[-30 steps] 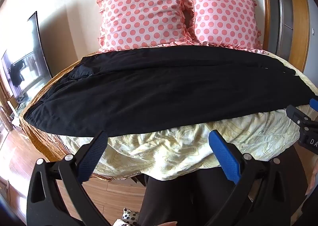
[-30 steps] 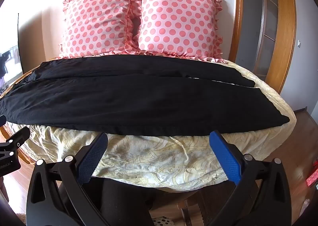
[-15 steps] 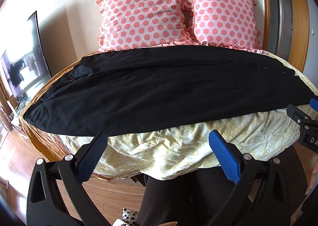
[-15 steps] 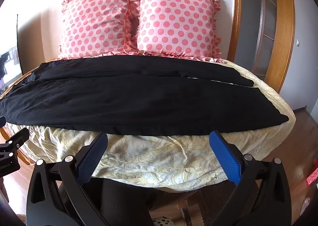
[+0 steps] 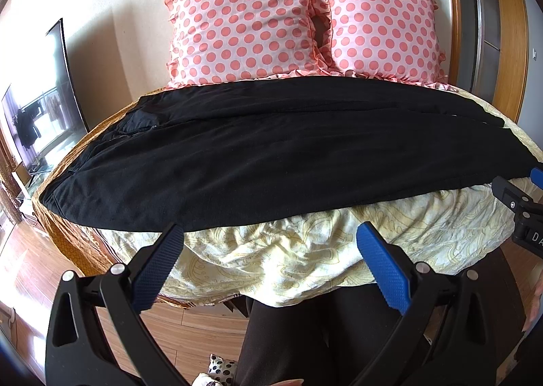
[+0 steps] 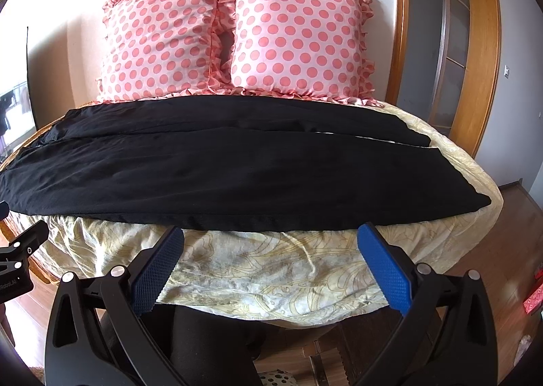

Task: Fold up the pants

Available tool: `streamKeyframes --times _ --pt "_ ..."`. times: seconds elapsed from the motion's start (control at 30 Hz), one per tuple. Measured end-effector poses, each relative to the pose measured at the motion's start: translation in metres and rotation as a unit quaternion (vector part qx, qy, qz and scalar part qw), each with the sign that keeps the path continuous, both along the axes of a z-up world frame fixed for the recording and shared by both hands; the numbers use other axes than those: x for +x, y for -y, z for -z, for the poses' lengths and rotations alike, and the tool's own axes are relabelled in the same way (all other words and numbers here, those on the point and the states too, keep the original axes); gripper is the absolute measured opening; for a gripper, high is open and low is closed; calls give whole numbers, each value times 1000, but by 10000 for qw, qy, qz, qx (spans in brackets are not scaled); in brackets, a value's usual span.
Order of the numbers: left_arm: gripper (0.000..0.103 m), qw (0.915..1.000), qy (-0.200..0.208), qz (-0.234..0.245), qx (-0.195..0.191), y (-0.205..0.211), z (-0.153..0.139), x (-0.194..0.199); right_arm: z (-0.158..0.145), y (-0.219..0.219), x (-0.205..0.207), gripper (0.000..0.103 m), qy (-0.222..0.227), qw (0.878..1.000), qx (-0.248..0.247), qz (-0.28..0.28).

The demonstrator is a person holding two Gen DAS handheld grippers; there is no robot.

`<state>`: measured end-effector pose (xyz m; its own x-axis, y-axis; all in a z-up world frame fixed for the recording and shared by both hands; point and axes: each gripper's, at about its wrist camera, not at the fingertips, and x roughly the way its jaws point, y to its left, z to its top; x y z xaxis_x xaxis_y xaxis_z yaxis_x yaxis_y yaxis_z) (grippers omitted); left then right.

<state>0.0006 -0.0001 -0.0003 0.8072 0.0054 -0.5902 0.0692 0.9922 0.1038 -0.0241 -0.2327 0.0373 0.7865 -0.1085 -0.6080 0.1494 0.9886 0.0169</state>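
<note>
Pants [image 5: 271, 155] across yellow bedspread [image 5: 271, 250], polka-dot pillows [image 5: 244, 22] behind; both fingers wide, empty

Black pants [image 5: 271, 155] are lying spread across the bed [image 5: 305, 257], waistband toward the left. The left gripper [image 5: 269, 236] is hovering above the near edge, jaws wide apart, holding nothing. Two polka-dot pillows [image 5: 244, 22] are leaning against the wall.

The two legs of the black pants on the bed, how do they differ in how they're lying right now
The near leg lies along the bed's front edge, closest to both open grippers; the far leg lies behind it, just in front of the pillows. The near leg's cuff reaches further right than the far leg's. Toward the cuffs a sliver of yellow bedspread shows between them. Both are black, spread flat and unfolded, joined at the waist on the left.
</note>
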Motion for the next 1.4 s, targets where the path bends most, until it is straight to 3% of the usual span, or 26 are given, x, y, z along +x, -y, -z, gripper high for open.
streamKeyframes --times 1.4 --pt "101 10000 -28 5 -10 0 0 1 1 2 2 102 2 10000 12 8"
